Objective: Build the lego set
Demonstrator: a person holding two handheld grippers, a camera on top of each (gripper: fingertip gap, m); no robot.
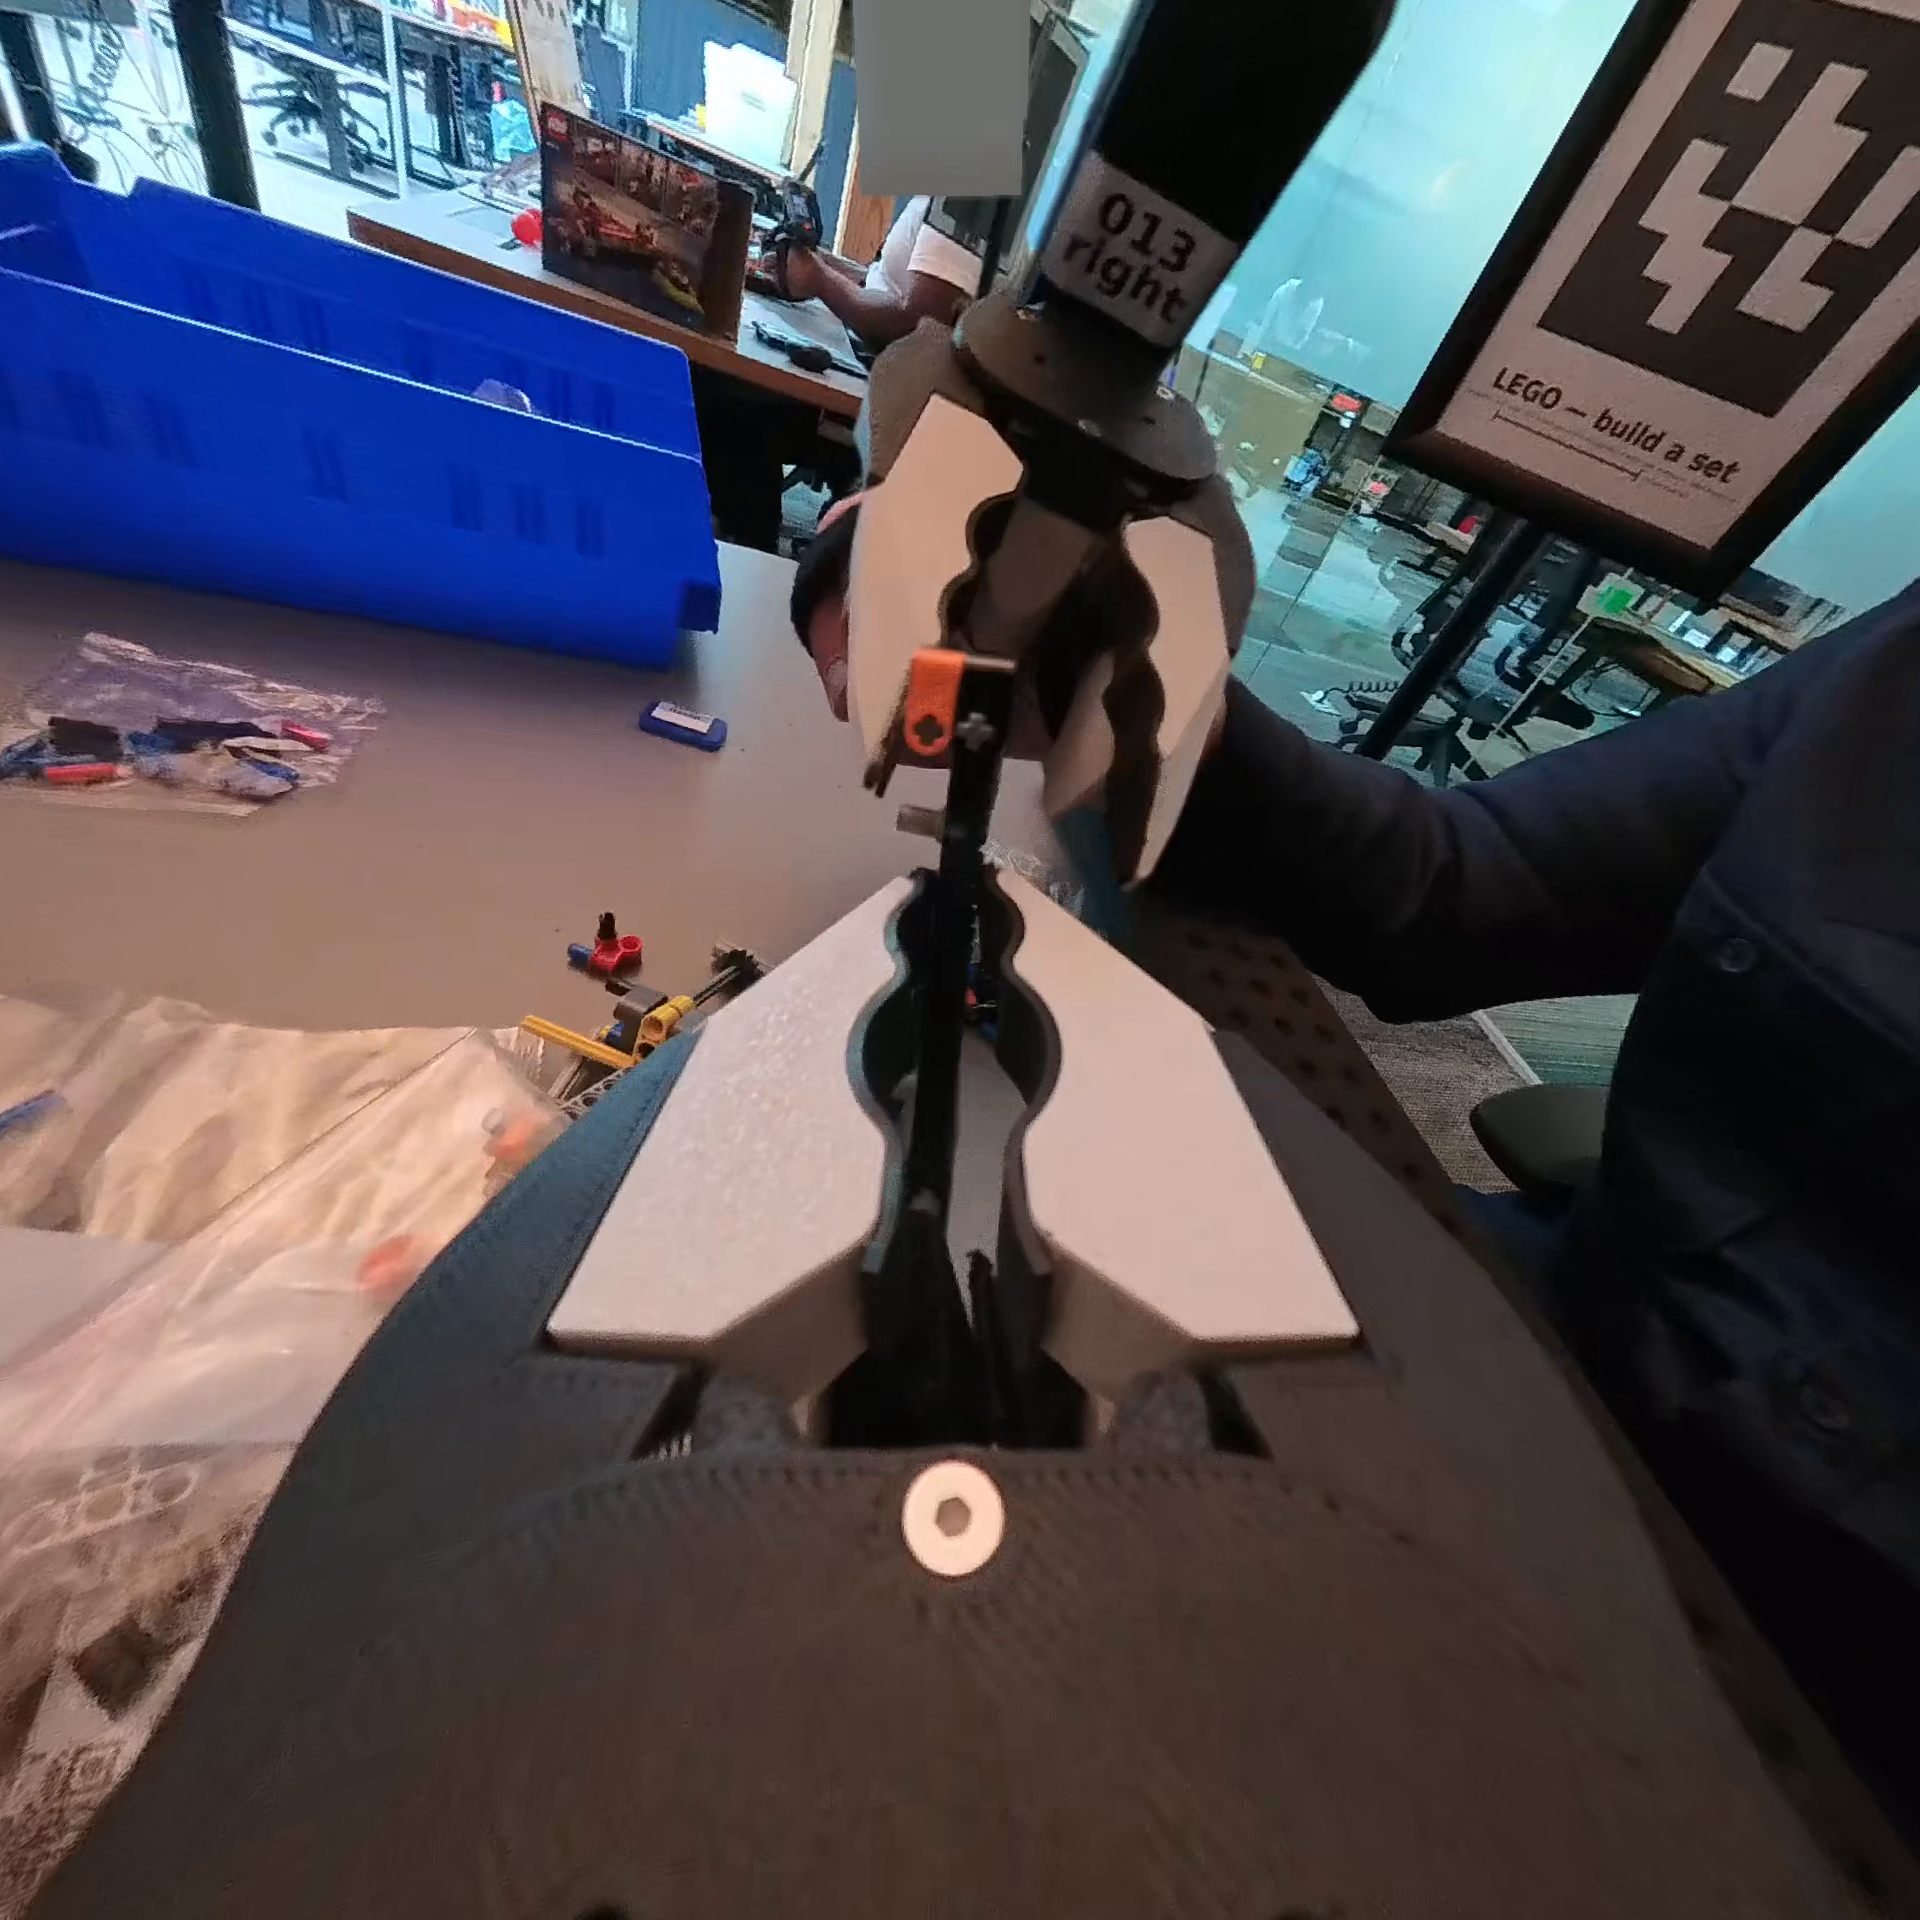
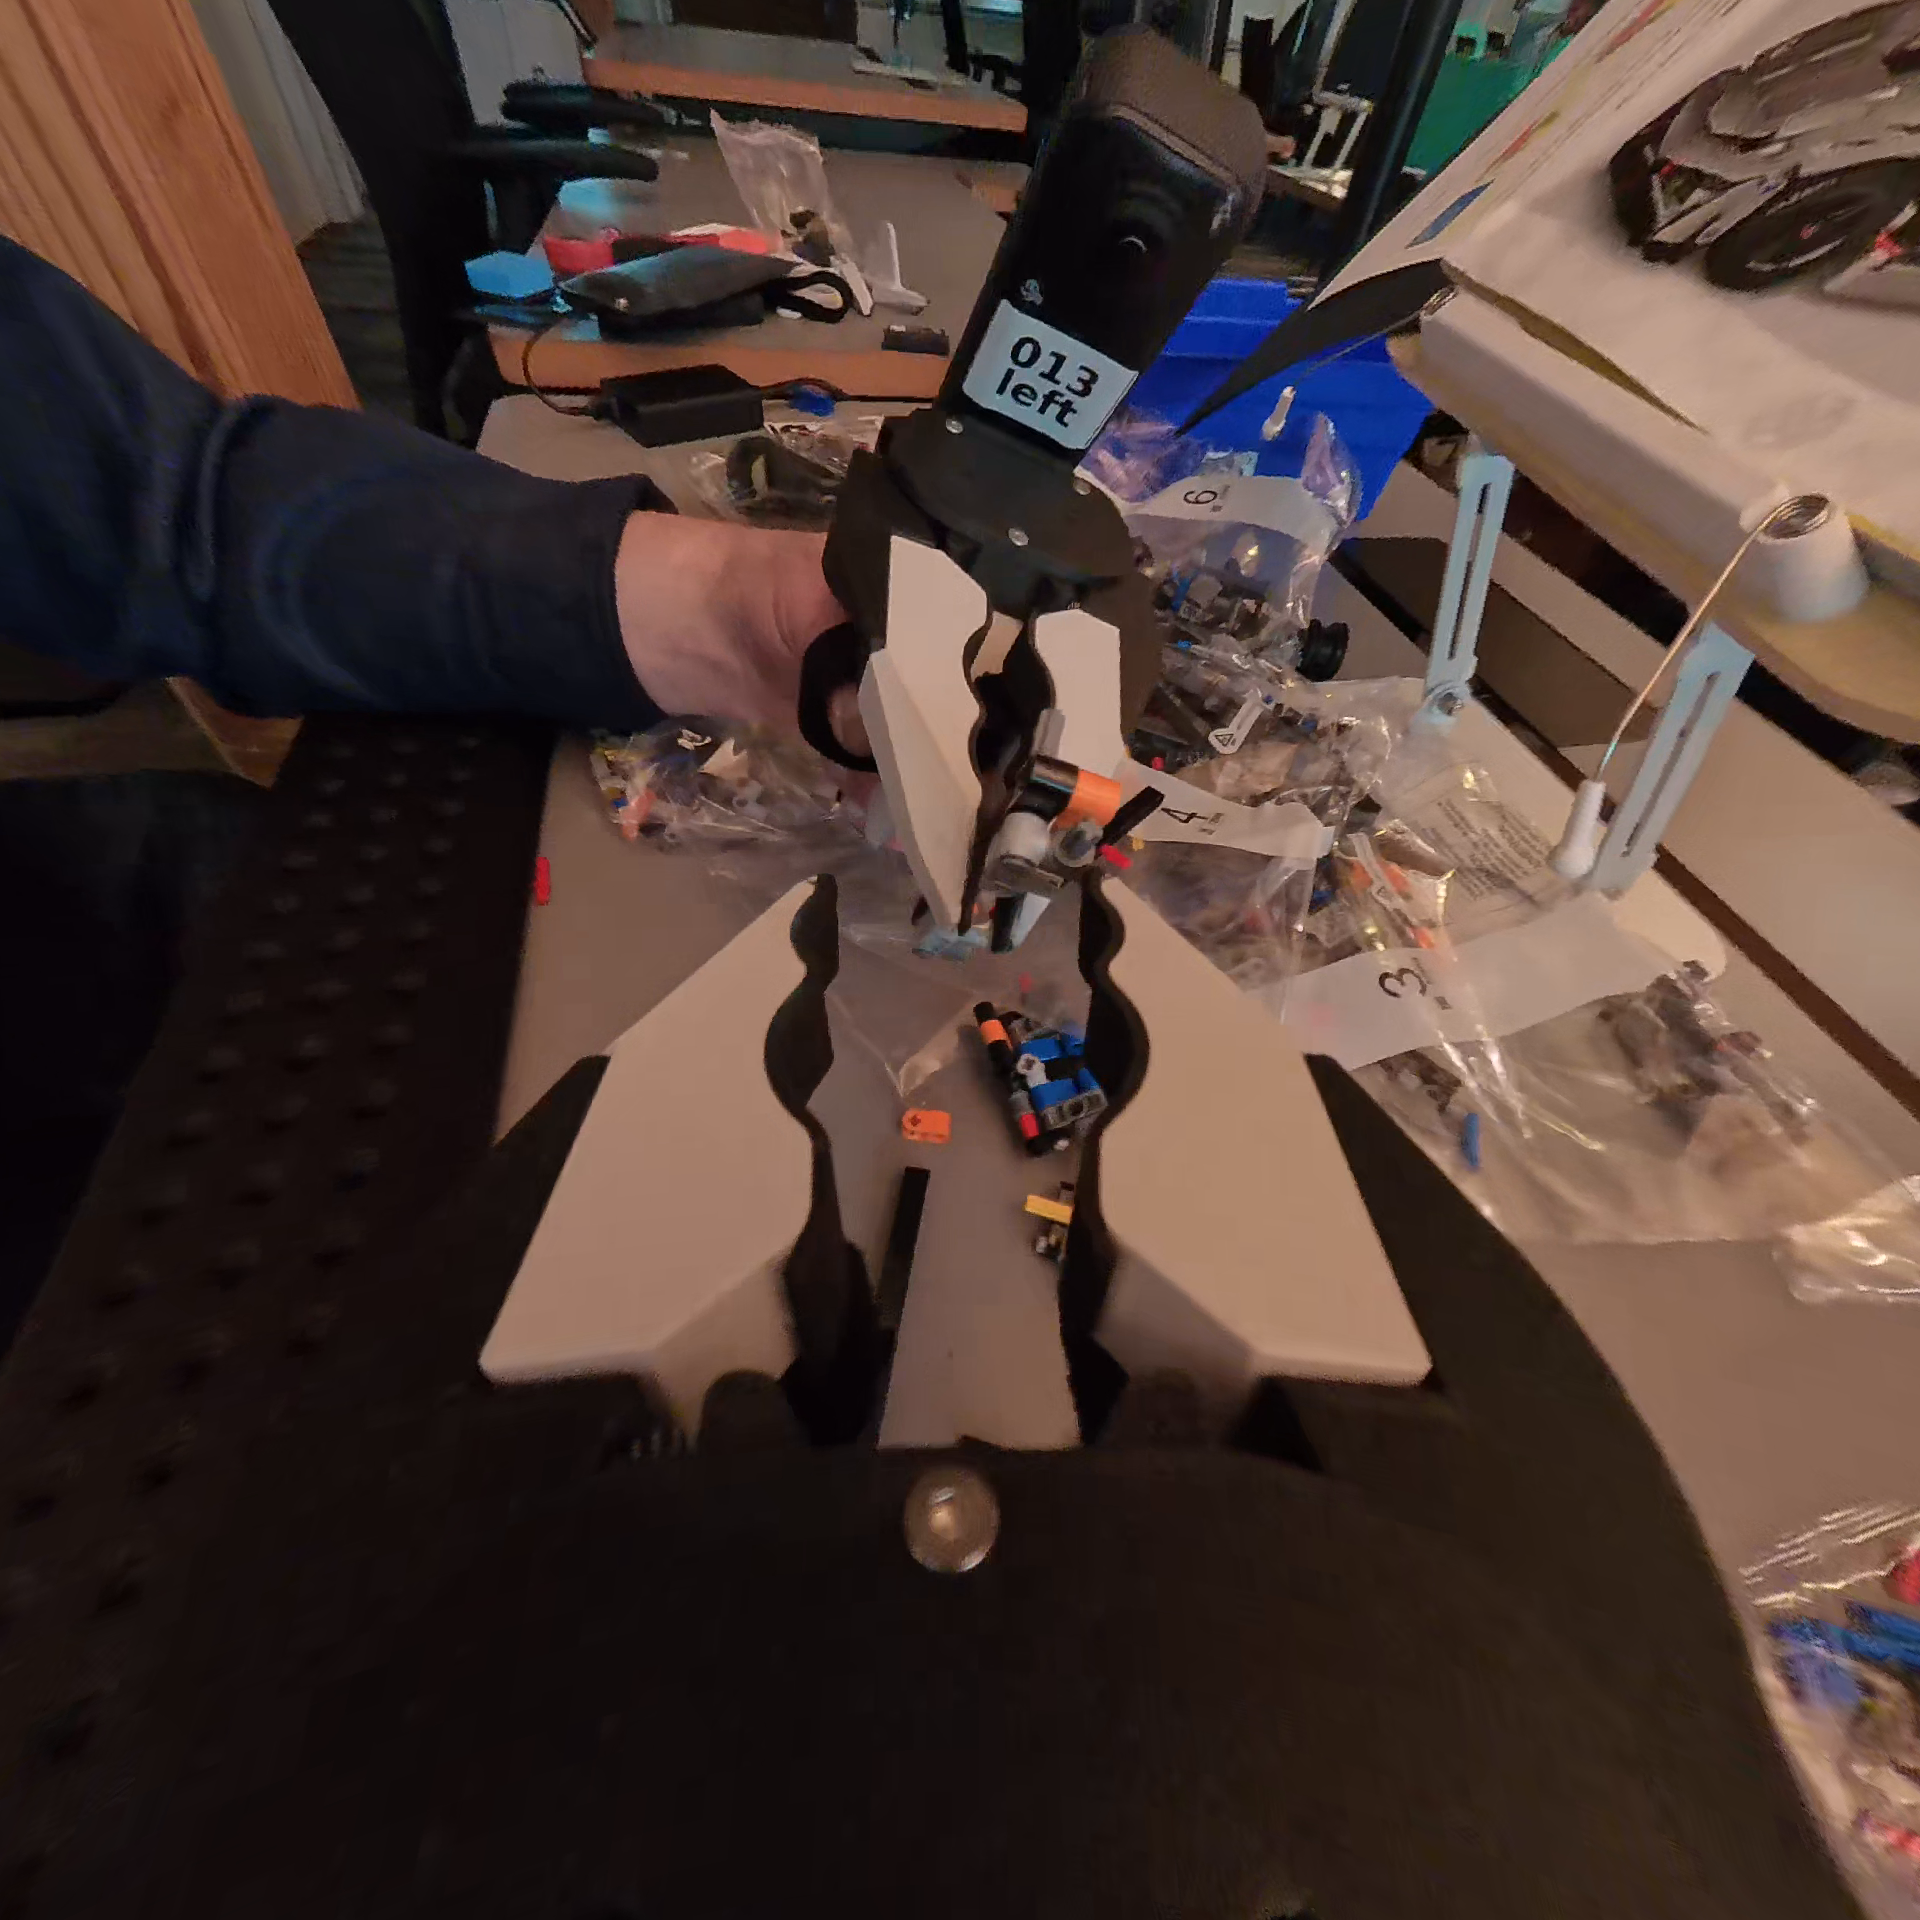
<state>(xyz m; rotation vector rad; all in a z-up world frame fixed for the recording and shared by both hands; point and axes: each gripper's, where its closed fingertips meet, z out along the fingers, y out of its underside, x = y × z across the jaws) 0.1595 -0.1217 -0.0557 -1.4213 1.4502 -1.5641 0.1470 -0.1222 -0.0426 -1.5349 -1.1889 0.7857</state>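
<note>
My left gripper [image 1: 961, 894] is shut on a thin black lego assembly [image 1: 961, 831] that stands up out of its fingers, with an orange connector [image 1: 928, 701] at the top. In the right wrist view the left gripper [image 2: 987, 914] holds the same assembly, orange part [image 2: 1086, 795] sideways, above the table. My right gripper [image 2: 956, 894] is open and empty; in the left wrist view it [image 1: 1008, 821] faces me with its fingers around the assembly's top. On the table below lie a small orange piece [image 2: 925, 1125], a black beam [image 2: 902, 1236] and a blue-black cluster [image 2: 1044, 1081].
A blue bin [image 1: 312, 416] stands at the back left. Several numbered bags of parts [image 2: 1351, 883] crowd the right of the table. The set's box [image 2: 1662, 260] rests on a wire stand. Loose yellow and red parts [image 1: 644, 1018] lie by clear bags. A marker sign [image 1: 1714, 260] stands behind. My two grippers' fingertips are within a few centimetres of each other. From either gripper's tips it is about 12 cm to the small orange piece [image 2: 925, 1125].
</note>
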